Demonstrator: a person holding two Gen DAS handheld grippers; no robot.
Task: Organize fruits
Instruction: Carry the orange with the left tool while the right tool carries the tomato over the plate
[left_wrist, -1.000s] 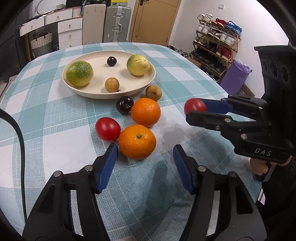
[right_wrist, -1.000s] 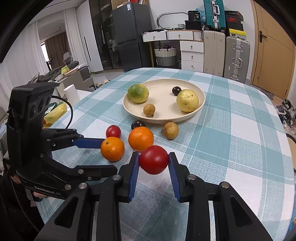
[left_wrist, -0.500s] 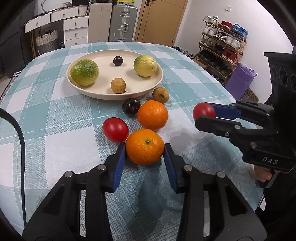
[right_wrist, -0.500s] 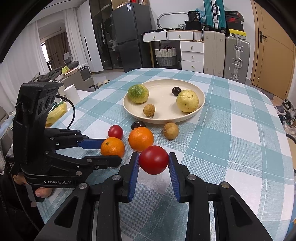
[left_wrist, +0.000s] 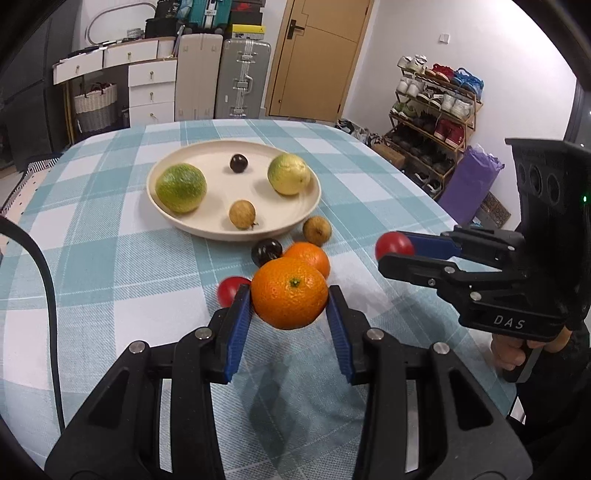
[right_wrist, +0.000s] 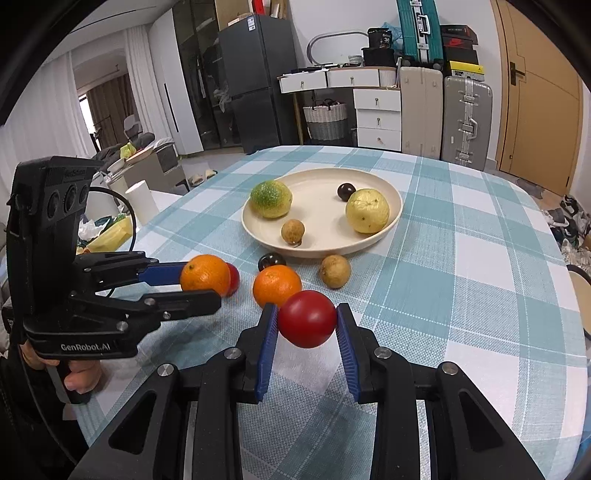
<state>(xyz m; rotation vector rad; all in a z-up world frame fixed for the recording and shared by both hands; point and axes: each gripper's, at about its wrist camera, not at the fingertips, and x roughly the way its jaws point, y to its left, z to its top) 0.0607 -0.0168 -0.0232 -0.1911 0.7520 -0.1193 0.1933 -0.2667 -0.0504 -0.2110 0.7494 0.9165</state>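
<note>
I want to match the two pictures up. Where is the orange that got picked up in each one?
Left wrist view: the orange sits at the centre, squeezed between the blue pads of the left hand-held gripper.
Right wrist view: the same orange is at the left, in that hand-held gripper reaching in from the side.
Shared landmark: the cream plate lies beyond it in both.

Tablecloth (left_wrist: 110, 266): teal-white plaid was noted.
Plate (left_wrist: 314, 201): cream.
Held orange (left_wrist: 290, 292): orange.
Held tomato (right_wrist: 307, 318): red.
Gripper pads (left_wrist: 238, 328): blue.
</note>
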